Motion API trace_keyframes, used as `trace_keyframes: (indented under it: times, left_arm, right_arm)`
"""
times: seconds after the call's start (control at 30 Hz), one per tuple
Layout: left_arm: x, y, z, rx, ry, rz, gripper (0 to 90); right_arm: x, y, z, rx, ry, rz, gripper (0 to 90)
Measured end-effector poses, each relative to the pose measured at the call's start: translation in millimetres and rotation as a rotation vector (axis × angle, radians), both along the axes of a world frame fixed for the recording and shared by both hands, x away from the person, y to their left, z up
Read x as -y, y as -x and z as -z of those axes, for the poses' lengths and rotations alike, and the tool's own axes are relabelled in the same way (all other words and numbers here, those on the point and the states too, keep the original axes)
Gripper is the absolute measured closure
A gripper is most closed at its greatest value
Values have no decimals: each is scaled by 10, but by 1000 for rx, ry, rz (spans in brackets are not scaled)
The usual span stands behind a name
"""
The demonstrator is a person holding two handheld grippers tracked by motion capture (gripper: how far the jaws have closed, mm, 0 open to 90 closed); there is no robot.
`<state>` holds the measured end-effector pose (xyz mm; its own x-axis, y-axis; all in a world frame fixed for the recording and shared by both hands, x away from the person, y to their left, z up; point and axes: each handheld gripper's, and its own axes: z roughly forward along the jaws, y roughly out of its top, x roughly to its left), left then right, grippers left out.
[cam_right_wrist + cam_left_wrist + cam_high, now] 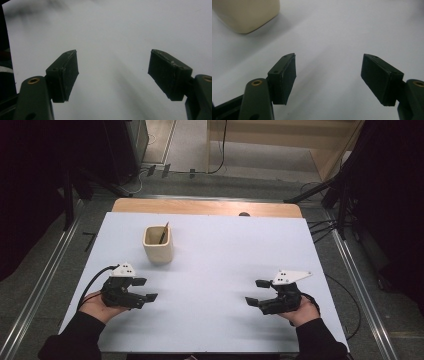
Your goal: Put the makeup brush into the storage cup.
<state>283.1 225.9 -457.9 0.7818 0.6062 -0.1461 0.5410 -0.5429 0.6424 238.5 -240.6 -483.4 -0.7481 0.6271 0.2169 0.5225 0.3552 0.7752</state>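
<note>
A cream square cup (158, 245) stands on the white table (215, 255) toward the back left, with a thin dark pencil (163, 234) leaning inside it. My left gripper (145, 289) rests low at the front left, jaws wide apart and nothing between them; the cup's lower corner (247, 15) sits ahead and to the left of its jaws (328, 75). My right gripper (257, 293) lies at the front right, also open and empty, pointing left across the bare tabletop (113, 72).
A wooden strip (205, 207) runs along the table's far edge. Metal rails (55, 265) flank both sides of the table, and cables lie on the floor beyond. Dark stands (340, 195) rise at the back right.
</note>
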Motion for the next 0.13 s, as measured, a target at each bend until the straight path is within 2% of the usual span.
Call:
trace_keyframes:
  times: [0.13]
  left_arm:
    - [-8, -9, -7, 2, 6, -6, 283]
  right_arm:
    - [-2, -5, 8, -7, 6, 0, 252]
